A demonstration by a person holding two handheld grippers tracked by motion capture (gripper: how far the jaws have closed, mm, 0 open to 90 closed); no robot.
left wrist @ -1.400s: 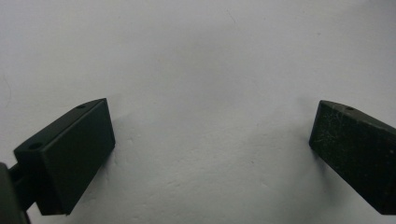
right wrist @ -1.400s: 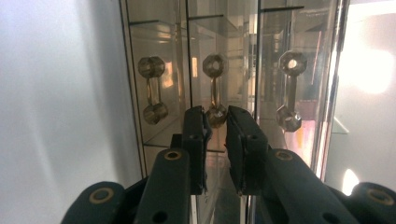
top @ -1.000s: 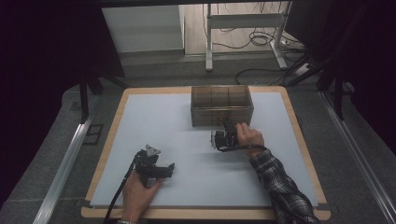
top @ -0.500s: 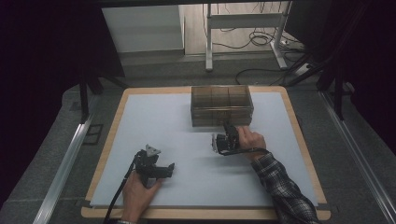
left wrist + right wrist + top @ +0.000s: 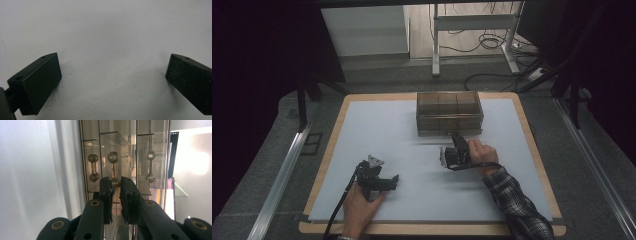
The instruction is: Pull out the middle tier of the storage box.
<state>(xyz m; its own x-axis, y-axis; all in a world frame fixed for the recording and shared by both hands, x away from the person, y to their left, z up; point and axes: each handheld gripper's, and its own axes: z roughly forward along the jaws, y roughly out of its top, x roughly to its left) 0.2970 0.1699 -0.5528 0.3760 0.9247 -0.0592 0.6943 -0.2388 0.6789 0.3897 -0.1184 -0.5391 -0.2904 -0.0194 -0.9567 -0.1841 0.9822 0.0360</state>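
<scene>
While left gripper [image 5: 112, 82] gapes wide, right gripper [image 5: 115, 185] pinches drawer handle [image 5: 113, 167] — smoky box [image 5: 449, 111].

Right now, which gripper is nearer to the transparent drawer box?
Right. The right gripper is at the drawer box front; the left gripper rests far back on the mat.

A: Anything blocking the surface [image 5: 382, 125]?
B: Only the drawer box [image 5: 449, 112], sitting at the far middle. Its front is crowding the right hand-held gripper [image 5: 115, 185].
A: And left?
B: Bare surface is lying around the left hand-held gripper [image 5: 112, 75].
</scene>
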